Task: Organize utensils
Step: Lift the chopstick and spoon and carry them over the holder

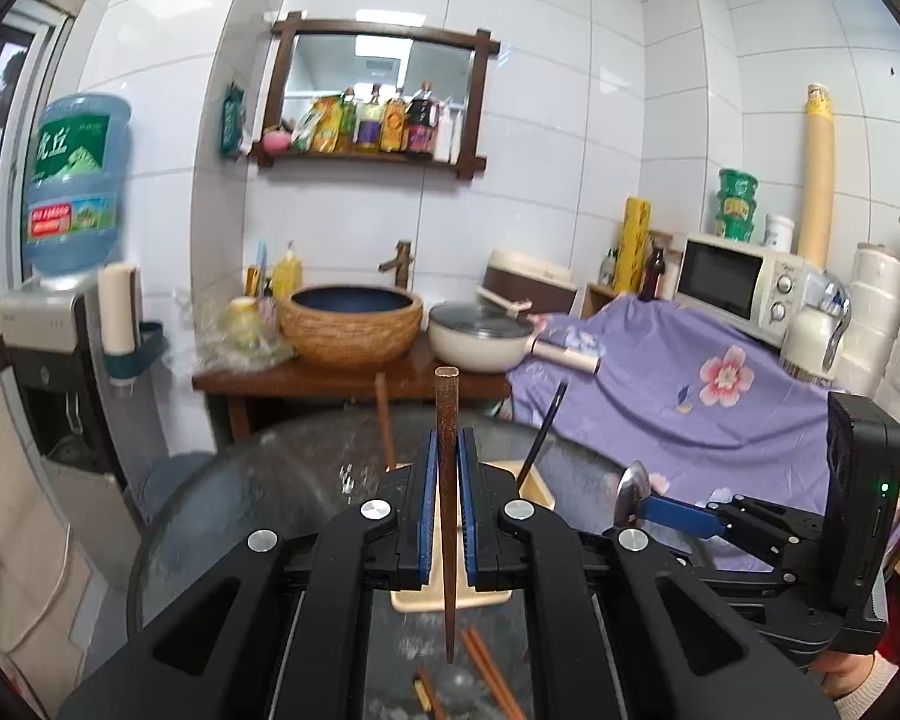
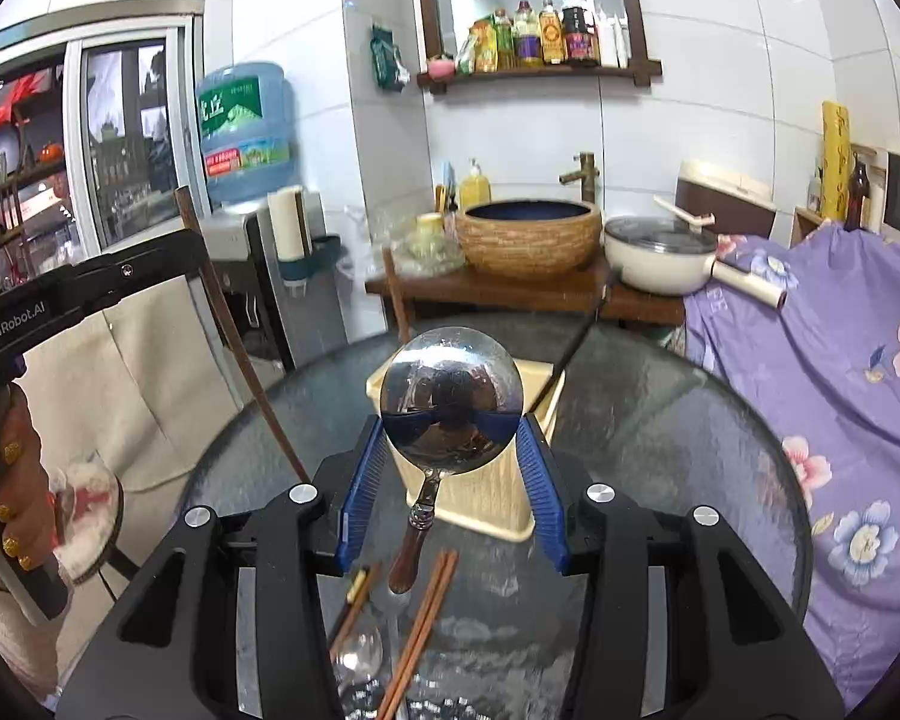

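Note:
My left gripper [image 1: 448, 456] is shut on a dark brown chopstick [image 1: 447, 420], which stands upright between the blue pads above the round glass table [image 1: 282, 492]. In the right wrist view this gripper [image 2: 195, 252] and its chopstick [image 2: 240, 348] show at the left. My right gripper [image 2: 450, 444] is shut on the bowl of a metal spoon [image 2: 450, 396], its wooden handle hanging down. Behind both stands a cream utensil holder [image 2: 492, 504] with a brown stick [image 2: 396, 306] and a black stick [image 2: 582, 330] leaning in it. Loose chopsticks [image 2: 426, 618] lie on the glass below.
Another spoon [image 2: 360, 654] lies on the glass near the front edge. Beyond the table stands a wooden counter with a woven basin [image 2: 528, 237] and a white pan [image 2: 660, 258]. A purple flowered cloth [image 2: 810, 360] covers furniture at the right. A person's hand [image 2: 12, 480] grips the left handle.

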`<state>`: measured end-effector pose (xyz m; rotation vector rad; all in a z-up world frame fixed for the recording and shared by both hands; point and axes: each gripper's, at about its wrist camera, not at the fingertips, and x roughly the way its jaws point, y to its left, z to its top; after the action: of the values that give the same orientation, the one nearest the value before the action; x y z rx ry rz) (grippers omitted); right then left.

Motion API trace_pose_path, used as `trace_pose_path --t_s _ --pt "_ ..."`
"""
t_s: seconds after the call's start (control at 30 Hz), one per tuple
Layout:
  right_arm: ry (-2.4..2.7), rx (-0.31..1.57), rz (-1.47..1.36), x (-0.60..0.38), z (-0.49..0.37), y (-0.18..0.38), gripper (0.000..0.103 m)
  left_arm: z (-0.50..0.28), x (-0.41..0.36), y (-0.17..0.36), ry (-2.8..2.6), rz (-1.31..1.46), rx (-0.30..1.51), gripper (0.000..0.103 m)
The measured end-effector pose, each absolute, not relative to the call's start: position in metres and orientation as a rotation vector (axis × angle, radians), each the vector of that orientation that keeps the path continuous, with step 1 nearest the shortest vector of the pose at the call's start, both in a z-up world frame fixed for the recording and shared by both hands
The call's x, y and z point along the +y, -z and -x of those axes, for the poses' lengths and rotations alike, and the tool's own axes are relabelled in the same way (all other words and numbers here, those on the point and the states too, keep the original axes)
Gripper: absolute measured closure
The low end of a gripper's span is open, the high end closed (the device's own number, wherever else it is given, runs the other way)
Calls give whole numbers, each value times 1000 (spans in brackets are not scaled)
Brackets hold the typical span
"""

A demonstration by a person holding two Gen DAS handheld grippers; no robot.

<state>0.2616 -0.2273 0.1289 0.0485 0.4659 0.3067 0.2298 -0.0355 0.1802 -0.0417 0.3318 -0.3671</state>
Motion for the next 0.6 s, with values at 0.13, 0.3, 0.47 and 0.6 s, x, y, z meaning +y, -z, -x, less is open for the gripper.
trace_pose_path --t_s 0.13,0.3,0.47,0.6 --pt "-286 420 -19 -227 -273 -160 58 -240 -43 -211 360 37 281 96" --pt "-247 381 -5 -227 -292 -188 57 -253 -53 -237 345 30 231 96" --pt "-188 337 27 -227 -314 -200 57 -274 -58 -243 310 51 213 96" --pt "-137 313 57 -226 -333 -197 57 -293 -60 -239 255 59 190 96"
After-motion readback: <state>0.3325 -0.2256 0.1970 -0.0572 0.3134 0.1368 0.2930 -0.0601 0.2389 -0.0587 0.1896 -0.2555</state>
